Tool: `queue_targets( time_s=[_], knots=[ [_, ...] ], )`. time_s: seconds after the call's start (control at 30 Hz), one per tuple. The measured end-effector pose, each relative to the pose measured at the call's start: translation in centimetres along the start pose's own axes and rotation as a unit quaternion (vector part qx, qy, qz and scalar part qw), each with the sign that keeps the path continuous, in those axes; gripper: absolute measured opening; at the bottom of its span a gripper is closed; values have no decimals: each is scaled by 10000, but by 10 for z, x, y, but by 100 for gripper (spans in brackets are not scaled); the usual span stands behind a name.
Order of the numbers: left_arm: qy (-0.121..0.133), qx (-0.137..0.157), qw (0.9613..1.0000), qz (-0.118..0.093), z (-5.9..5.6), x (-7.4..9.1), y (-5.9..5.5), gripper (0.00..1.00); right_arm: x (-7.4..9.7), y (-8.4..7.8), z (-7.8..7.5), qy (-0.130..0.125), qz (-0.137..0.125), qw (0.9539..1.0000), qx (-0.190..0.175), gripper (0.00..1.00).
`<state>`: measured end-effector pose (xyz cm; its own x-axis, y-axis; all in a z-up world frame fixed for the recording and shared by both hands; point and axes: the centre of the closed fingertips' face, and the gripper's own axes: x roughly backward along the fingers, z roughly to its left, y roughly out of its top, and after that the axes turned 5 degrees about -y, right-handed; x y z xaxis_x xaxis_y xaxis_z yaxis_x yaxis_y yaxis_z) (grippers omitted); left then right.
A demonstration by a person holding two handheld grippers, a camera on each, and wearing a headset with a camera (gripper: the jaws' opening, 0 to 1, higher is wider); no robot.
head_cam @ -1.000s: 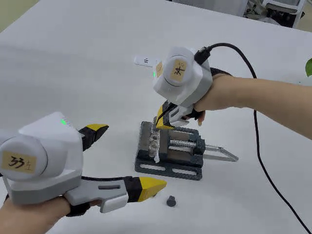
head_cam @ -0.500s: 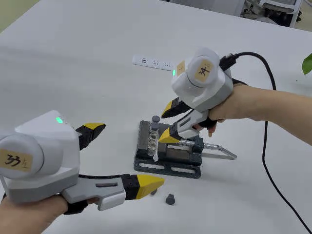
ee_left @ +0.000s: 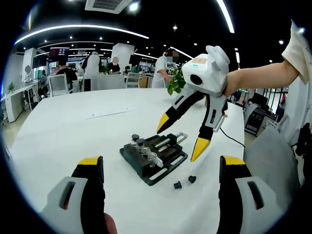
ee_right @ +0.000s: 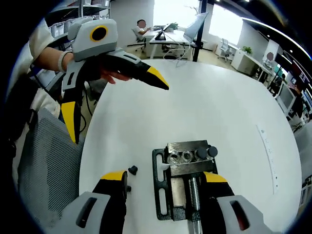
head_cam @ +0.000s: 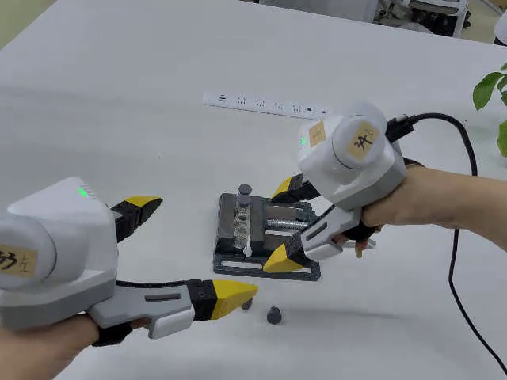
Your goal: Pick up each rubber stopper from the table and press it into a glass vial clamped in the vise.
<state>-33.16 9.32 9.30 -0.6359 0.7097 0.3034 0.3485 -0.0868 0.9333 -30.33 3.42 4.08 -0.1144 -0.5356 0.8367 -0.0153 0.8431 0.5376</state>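
around the vise [head_cam: 228, 229], wide white table [head_cam: 119, 103]

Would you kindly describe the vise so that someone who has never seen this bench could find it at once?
On the white table, look near the middle. The vise is a dark metal block with a threaded screw, clamping a row of glass vials; the long power strip behind it is white and the loose stoppers before it are tiny.

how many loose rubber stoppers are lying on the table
2. One stopper and a second stopper lie close together on the table, just off the base of the vise. More may be hidden from these views.
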Motion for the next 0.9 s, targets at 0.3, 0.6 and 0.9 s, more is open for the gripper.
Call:
queue_targets(
  time_s=[0.3, 0.6, 0.9],
  knots=[
    [-70, -113, 9999, 66, -5, 8, -4, 98, -1, -16, 26, 68, 57, 9998, -163, 60],
    [-52, -133, 9999, 98, -9, 15, -7, 98, -21, -45, 55, 412, 343, 9978, -395, 50],
    [-35, -51, 9999, 135, -9, 17, -17, 98, -33, -58, 63, 572, 434, 9941, -819, 28]
  ],
)
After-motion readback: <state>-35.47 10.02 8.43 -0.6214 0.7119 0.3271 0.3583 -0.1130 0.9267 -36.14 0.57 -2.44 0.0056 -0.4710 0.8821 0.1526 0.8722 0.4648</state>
